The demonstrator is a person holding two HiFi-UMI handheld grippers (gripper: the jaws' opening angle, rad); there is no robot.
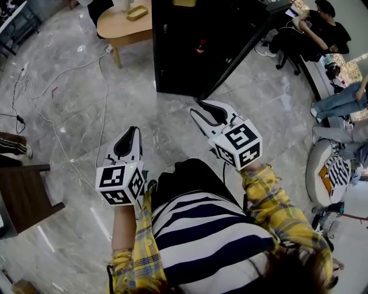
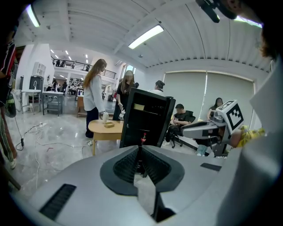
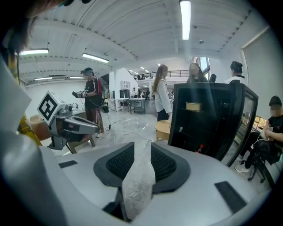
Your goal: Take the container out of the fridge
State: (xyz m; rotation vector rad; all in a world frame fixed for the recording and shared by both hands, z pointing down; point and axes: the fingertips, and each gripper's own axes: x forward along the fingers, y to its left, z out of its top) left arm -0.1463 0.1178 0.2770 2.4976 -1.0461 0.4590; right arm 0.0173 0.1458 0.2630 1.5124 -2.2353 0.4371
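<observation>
A black fridge (image 1: 207,40) stands on the floor ahead of me, seen as well in the left gripper view (image 2: 146,119) and the right gripper view (image 3: 208,119). On its upper shelf sits a tan container (image 2: 139,107) (image 3: 193,106), and lower down a red-capped bottle (image 3: 201,148) (image 1: 200,46). My left gripper (image 1: 131,131) (image 2: 140,148) is held low on the left, jaws meeting at the tips, with nothing in it. Closer to the fridge, the right gripper (image 1: 198,109) (image 3: 142,145) is open with only floor showing between its pads. Both are well short of the fridge.
A round wooden table (image 1: 118,26) with a yellow tray (image 1: 137,12) stands left of the fridge, with people standing behind it (image 2: 95,95). Cables (image 1: 63,74) trail over the marble floor. Seated people (image 1: 322,26) are at the right. Dark wooden furniture (image 1: 26,192) is at my left.
</observation>
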